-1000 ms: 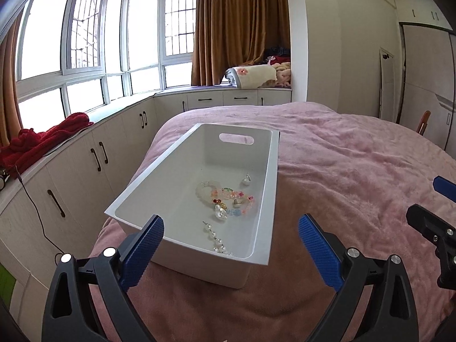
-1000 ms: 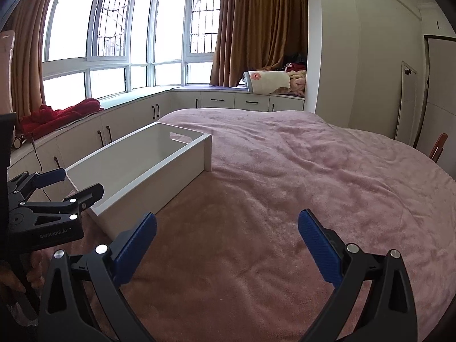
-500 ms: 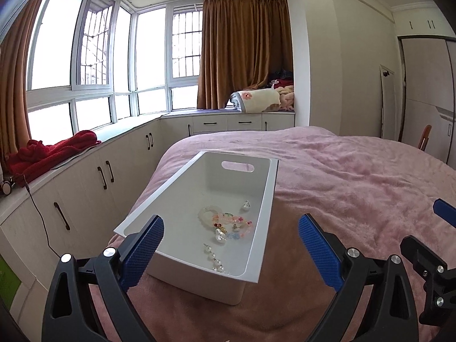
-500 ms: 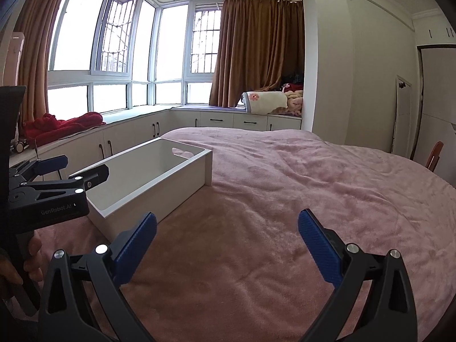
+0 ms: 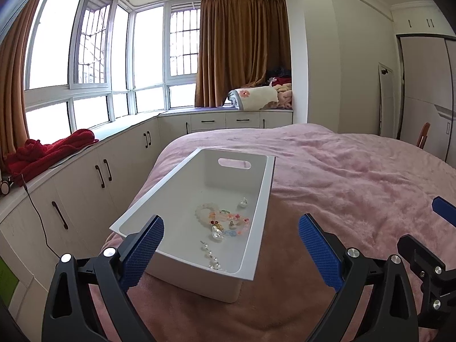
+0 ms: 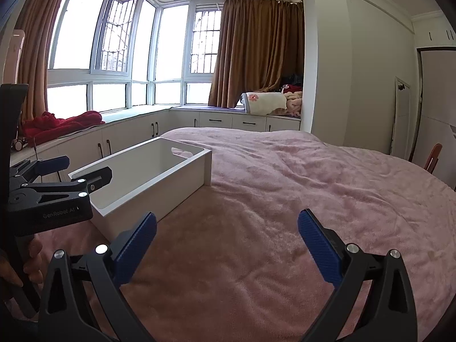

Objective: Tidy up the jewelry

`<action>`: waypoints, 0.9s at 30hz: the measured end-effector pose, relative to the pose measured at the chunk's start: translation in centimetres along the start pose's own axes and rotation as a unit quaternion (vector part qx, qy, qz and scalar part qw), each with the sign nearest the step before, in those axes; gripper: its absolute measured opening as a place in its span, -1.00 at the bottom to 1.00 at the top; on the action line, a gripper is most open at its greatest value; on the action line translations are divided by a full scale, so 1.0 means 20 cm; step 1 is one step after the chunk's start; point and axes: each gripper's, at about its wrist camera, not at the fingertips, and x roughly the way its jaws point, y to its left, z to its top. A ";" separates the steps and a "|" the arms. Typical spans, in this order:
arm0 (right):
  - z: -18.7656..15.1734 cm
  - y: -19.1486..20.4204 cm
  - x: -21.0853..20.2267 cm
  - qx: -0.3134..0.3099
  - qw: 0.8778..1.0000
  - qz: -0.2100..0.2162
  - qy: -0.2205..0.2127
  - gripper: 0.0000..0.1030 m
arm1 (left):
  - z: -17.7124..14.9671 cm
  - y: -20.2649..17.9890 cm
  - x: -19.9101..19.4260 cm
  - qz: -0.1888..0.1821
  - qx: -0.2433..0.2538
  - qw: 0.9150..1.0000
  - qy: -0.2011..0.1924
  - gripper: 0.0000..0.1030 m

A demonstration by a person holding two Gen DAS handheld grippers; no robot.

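Note:
A white rectangular bin (image 5: 258, 219) stands on the pink bed cover; it also shows in the right wrist view (image 6: 171, 182). Inside lie a pale bead bracelet (image 5: 205, 211), a colourful bead bracelet (image 5: 235, 223), a pearl strand (image 5: 212, 258) and a small silver piece (image 5: 242, 203). My left gripper (image 5: 230, 242) is open and empty, held just before the bin's near end. My right gripper (image 6: 226, 242) is open and empty over bare bed cover to the right of the bin. The right view hides the bin's contents.
The pink bed cover (image 6: 313, 176) stretches right and far. White cabinets (image 5: 85, 176) run along the left under the windows, with a red garment (image 5: 48, 149) on top. Folded blankets (image 5: 256, 98) lie at the far window seat. A chair back (image 6: 433, 154) shows at right.
Both cameras have tilted up and drawn back a little, so the bin sits lower and farther in view. Both grippers stay open and empty. The jewelry has not moved.

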 end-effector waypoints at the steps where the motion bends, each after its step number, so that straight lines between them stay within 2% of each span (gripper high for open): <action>1: 0.00 0.00 0.00 -0.001 1.000 0.000 -0.002 0.91 | 0.00 0.00 0.00 0.000 0.000 1.000 0.000 0.87; 9: 0.01 0.00 -0.02 0.000 1.000 -0.001 -0.011 0.91 | 0.00 0.00 0.00 0.001 0.000 1.000 -0.002 0.87; 27: 0.00 0.04 -0.01 -0.010 1.000 0.004 -0.002 0.91 | -0.01 -0.01 0.00 -0.004 0.002 1.000 0.003 0.87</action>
